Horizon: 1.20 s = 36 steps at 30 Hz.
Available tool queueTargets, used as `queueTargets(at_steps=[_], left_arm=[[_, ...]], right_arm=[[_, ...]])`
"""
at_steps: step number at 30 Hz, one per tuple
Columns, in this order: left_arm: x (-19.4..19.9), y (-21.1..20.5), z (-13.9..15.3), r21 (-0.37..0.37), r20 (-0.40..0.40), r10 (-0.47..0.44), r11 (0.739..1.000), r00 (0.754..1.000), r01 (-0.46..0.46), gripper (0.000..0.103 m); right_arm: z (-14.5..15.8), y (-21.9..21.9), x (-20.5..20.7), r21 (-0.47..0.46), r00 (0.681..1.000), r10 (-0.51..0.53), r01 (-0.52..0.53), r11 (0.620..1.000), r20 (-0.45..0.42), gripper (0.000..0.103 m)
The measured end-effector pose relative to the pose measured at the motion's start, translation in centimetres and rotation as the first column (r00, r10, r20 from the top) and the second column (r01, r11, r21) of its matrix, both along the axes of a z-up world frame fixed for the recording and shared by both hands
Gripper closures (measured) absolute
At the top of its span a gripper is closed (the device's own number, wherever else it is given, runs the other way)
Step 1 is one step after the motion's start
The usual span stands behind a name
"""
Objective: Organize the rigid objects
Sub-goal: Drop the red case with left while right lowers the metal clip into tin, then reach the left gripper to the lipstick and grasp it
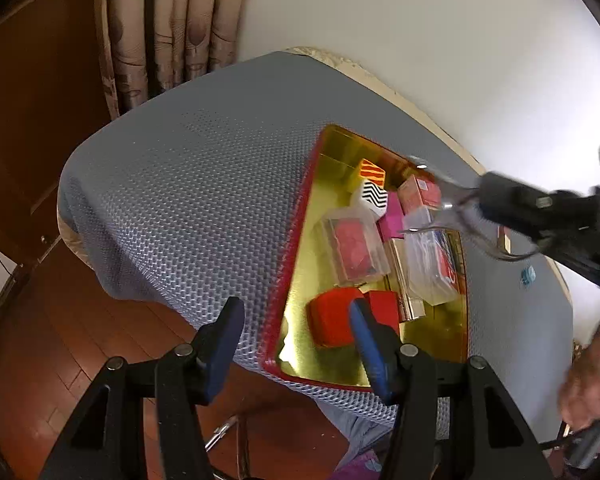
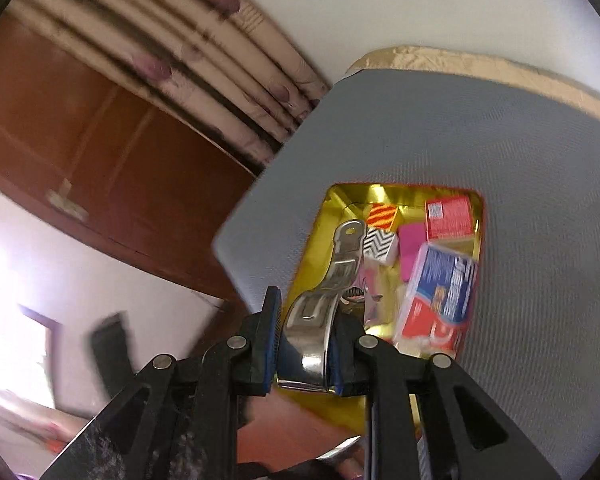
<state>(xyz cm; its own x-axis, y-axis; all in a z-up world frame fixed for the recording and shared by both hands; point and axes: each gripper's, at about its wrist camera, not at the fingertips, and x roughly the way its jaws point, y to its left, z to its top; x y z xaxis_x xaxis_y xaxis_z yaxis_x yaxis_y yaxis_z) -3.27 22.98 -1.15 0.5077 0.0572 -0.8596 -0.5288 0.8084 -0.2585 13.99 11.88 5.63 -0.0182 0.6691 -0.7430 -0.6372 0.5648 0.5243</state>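
On the left we see our left gripper (image 1: 296,344) with its fingers apart and nothing between them, hanging over the near edge of the table (image 1: 188,184) under its grey mat. Just right of it lies the gold tray (image 1: 312,280) with the red rim, holding a red box (image 1: 332,320), a clear case (image 1: 354,248) with red contents, a zigzag-patterned box (image 1: 372,196) and a clear blue-and-red packet (image 2: 440,292). Further right, our right gripper (image 2: 304,344) has its fingers clamped on a shiny metal clip (image 2: 332,280), which reaches out above the tray's contents. At the far right a hand (image 1: 592,380) grips the handle.
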Motion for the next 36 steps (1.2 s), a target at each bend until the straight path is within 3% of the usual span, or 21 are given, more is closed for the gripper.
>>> queueTargets(at_steps=[2,5,7,8,12,15,21,25,30,34,36], left_arm=[[0.0,0.2,-0.3,-0.014,0.001,0.011,1.000,1.000,-0.011,0.047],[-0.2,0.1,-0.6,-0.005,-0.014,0.003,1.000,1.000,-0.003,0.047],[-0.1,0.0,-0.7,0.003,-0.021,0.002,1.000,1.000,-0.002,0.047],[-0.3,0.1,-0.6,0.006,-0.020,0.004,1.000,1.000,-0.004,0.047],[-0.6,0.6,-0.4,0.032,-0.022,0.035,0.999,0.999,-0.035,0.047],[-0.8,1.0,-0.4,0.017,-0.016,0.046,0.999,0.999,-0.045,0.047],[-0.6,0.6,-0.5,0.044,-0.023,0.023,0.999,0.999,-0.022,0.047],[-0.5,0.3,-0.7,0.053,-0.033,0.025,0.998,0.999,-0.023,0.047],[-0.4,-0.6,-0.2,0.078,-0.032,0.018,0.997,0.999,-0.015,0.047],[0.1,-2.4,0.8,0.122,-0.025,-0.022,0.992,0.999,0.025,0.047],[0.6,-3.7,1.3,0.139,-0.028,-0.057,0.988,0.998,0.061,0.047]], right_arm=[[-0.8,1.4,-0.6,-0.029,0.999,0.033,-0.032,0.999,0.032,0.075],[-1.2,2.7,-2.2,-0.117,0.982,0.079,-0.059,0.991,0.171,0.058],[-1.3,3.3,-3.3,-0.127,0.969,0.118,-0.091,0.988,0.219,0.031],[-1.3,3.3,-3.6,-0.132,0.963,0.119,-0.089,0.987,0.243,0.028],[-0.2,3.2,-5.0,-0.141,0.925,0.169,-0.127,0.982,0.341,0.026],[1.1,3.0,-6.1,-0.197,0.876,0.200,-0.123,0.973,0.440,0.020],[2.4,-2.5,-5.3,-0.109,0.885,0.069,-0.021,0.994,0.460,0.014],[0.0,-9.6,-3.8,-0.110,0.887,-0.081,0.147,0.983,0.454,0.013],[-4.6,-20.0,-1.1,-0.183,0.841,-0.291,0.409,0.894,0.456,0.013],[-7.8,-29.7,1.3,-0.242,0.773,-0.477,0.600,0.762,0.418,0.013],[-8.8,-33.7,2.0,-0.281,0.726,-0.528,0.670,0.687,0.440,0.013]])
